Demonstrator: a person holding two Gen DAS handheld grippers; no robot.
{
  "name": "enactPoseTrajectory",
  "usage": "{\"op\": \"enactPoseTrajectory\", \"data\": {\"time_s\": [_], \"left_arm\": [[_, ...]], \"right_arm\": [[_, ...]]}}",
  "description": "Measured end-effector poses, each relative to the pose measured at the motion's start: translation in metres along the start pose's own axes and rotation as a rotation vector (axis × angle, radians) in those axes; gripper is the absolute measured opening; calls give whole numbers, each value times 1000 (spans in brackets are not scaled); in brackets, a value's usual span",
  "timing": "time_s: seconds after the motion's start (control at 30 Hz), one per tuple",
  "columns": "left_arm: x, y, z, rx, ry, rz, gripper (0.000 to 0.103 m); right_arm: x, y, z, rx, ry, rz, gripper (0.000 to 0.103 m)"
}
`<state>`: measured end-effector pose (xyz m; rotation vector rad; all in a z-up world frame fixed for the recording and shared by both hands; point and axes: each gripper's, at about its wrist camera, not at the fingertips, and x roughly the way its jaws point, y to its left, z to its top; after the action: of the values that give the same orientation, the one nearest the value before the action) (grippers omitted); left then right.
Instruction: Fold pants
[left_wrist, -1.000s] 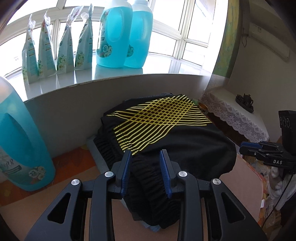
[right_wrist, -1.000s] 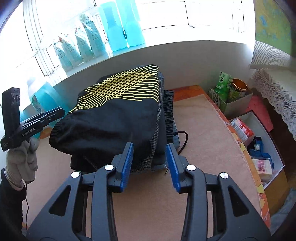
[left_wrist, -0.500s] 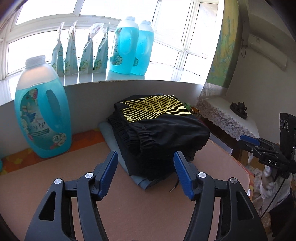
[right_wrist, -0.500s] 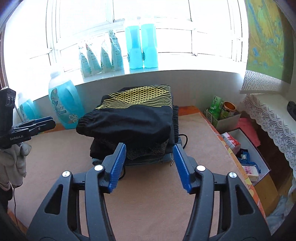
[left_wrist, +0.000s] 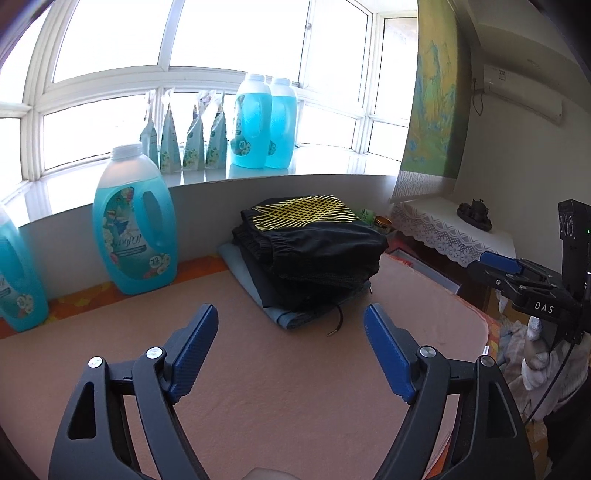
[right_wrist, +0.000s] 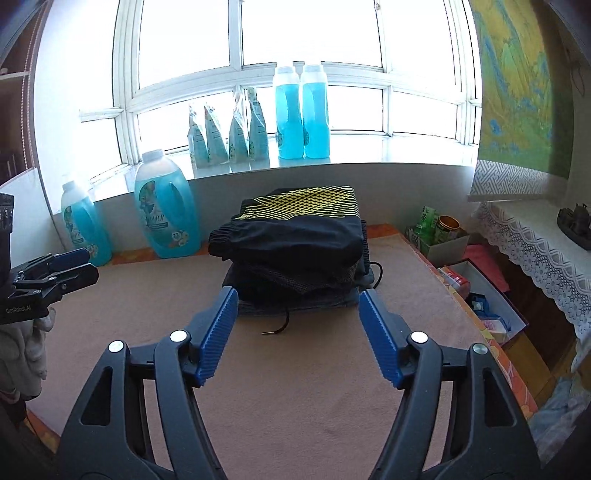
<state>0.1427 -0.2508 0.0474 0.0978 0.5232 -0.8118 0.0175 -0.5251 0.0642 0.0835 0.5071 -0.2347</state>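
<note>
Left wrist view: our left gripper (left_wrist: 290, 325) hangs spread wide and empty above the pink mat (left_wrist: 258, 387), short of the folded black pants (left_wrist: 314, 236), which top a stack of garments (left_wrist: 295, 291) by the wall. Right wrist view: our right gripper (right_wrist: 297, 308) is likewise parted and empty, facing the pants (right_wrist: 295, 229). We judge the risk to be the trailing drawstring (right_wrist: 279, 326): a finger catching it could drag the stack askew.

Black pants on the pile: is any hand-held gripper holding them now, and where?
Nothing is held: left hand-held gripper and right are open, apart from the pants.
</note>
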Motion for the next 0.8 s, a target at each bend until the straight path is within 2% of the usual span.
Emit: {"op": "enactPoseTrajectory", "data": {"time_s": [0.07,0.2,0.33,0.8], "left_arm": [[-14,-5,-5,11,-13,10,82],[-34,-10,-11,11,-26,7,82],[-51,-15,-19,23,-51,38,83],[-84,-21,-70,-14,-27,100,89]], "right_arm": [[-12,7,-5,-2,-16,-6,85],[-31,18,-13,8,-22,-2,86],[-49,29,-24,13,-44,-32,97],[-83,56,-60,16,-67,-176,103]]}}
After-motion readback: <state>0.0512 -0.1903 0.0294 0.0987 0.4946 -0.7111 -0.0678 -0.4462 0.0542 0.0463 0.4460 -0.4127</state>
